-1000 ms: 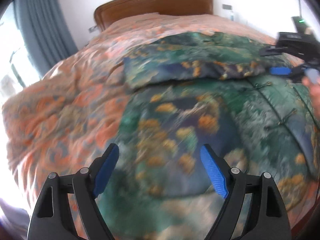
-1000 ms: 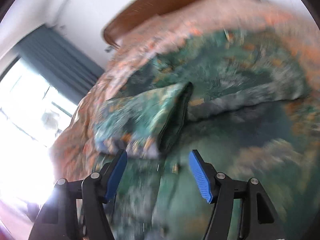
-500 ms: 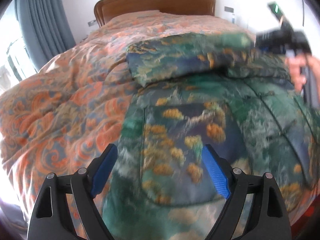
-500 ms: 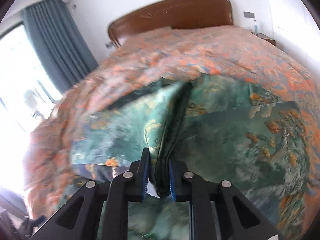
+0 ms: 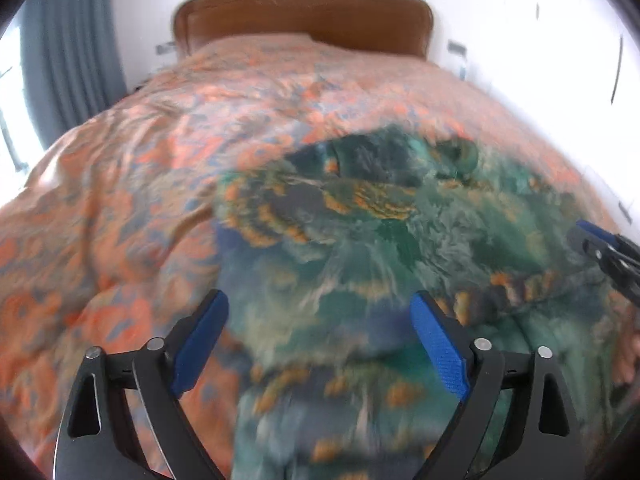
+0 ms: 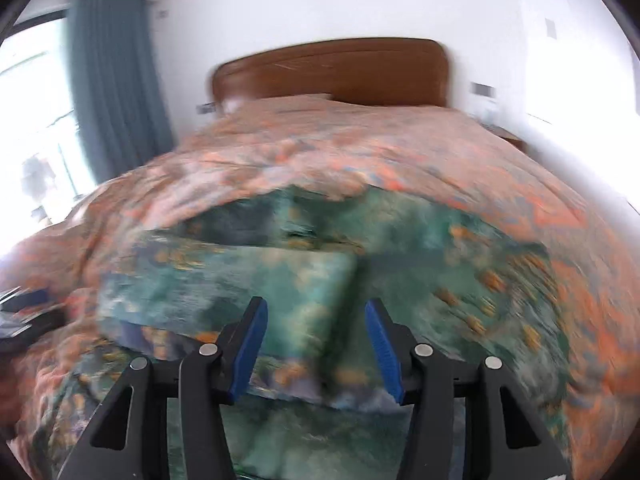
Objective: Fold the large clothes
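A large green garment with orange and blue print (image 5: 360,248) lies spread on the bed. In the right wrist view it (image 6: 280,280) shows a folded flap lying across its middle. My left gripper (image 5: 318,338) is open and empty, hovering over the garment's near left part. My right gripper (image 6: 314,344) is open and empty just above the folded flap. The right gripper's tip also shows at the right edge of the left wrist view (image 5: 600,244). Both views are motion-blurred.
The bed has an orange patterned duvet (image 5: 140,184) and a brown wooden headboard (image 5: 304,16). Grey-blue curtains (image 6: 116,80) and a bright window (image 6: 32,128) are to the left. White walls are behind and to the right.
My right gripper was shut on a garment fold half a second ago; it has let go and now stands open over the laid-down flap. My left gripper stayed open and shifted over the garment.
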Available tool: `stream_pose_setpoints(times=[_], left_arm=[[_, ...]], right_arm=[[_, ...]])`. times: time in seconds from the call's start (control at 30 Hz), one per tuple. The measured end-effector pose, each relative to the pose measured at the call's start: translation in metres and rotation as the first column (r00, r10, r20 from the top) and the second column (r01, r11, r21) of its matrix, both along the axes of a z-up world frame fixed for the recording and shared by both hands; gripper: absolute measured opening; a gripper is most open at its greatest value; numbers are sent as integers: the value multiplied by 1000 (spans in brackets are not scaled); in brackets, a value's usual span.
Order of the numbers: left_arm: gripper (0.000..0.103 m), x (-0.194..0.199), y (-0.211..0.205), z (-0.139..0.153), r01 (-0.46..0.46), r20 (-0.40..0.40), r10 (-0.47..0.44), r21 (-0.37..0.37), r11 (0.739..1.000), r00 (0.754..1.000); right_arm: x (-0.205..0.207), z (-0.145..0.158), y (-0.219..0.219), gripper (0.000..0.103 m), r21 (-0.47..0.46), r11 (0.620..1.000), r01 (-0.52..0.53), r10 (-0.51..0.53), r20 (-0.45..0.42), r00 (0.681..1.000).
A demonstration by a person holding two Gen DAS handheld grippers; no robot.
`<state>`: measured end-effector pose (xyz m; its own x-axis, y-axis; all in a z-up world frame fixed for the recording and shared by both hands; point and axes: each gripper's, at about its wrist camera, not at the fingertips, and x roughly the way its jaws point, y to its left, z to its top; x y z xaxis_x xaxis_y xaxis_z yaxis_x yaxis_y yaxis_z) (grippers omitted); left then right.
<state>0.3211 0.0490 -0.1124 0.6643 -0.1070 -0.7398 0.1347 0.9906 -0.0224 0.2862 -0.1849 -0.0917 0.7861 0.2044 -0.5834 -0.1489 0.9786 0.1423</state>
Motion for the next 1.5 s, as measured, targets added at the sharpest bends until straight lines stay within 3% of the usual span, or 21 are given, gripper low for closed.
stream_pose_setpoints(times=[0.07, 0.13, 0.27, 0.37, 0.43, 0.53, 0.6, 0.73, 0.83, 0.9, 1.03, 1.27, 1.4, 1.5], left_arm=[[74, 27, -11, -32, 10, -102, -6, 44, 999, 995], [74, 44, -10, -64, -10, -194, 22, 60, 998, 981], [77, 46, -13, -81, -13, -216, 32, 88, 996, 976], [78, 43, -15, -73, -5, -215, 27, 103, 995, 976], [78, 42, -10, -52, -8, -193, 18, 54, 999, 981], [88, 52, 5, -17, -44, -124, 37, -51, 998, 992], [90, 73, 9, -8, -70, -116, 62, -64, 996, 991], [91, 124, 12, -36, -160, -180, 164, 37, 986, 970], [102, 143, 26, -68, -236, -268, 231, 13, 972, 935], [103, 142, 25, -77, -233, -276, 229, 20, 972, 934], [101, 109, 25, -61, -144, -190, 153, 62, 988, 970], [101, 9, 76, -27, -39, -109, 39, 3, 999, 993], [101, -29, 119, -53, -83, -109, 88, 54, 995, 990], [102, -31, 136, -91, -109, -181, 112, 25, 994, 977]], right_arm=[[16, -6, 13, 52, -3, 998, -60, 60, -57, 997], [35, -30, 19, 52, 10, 997, -77, 78, -158, 984], [48, -77, 10, 50, 64, 998, -27, 45, -303, 952], [47, -85, 5, 50, 105, 994, -16, 47, -300, 953], [48, -86, 5, 50, 94, 995, -22, 49, -303, 952], [49, -89, 5, 50, 97, 995, -20, 48, -295, 954], [50, -92, 7, 50, 103, 994, -20, 48, -284, 958], [39, -94, 1, 50, 116, 993, -17, 46, -257, 965], [36, -97, 0, 50, 115, 993, -18, 46, -242, 969], [36, -99, 1, 50, 108, 994, -17, 43, -243, 969], [36, -101, 3, 50, 83, 996, -18, 38, -249, 968], [36, -100, 8, 50, 49, 999, -17, 28, -234, 972], [35, -91, 13, 51, 4, 1000, -13, 13, -232, 973], [21, -68, 18, 52, -27, 999, 25, -30, -213, 977]])
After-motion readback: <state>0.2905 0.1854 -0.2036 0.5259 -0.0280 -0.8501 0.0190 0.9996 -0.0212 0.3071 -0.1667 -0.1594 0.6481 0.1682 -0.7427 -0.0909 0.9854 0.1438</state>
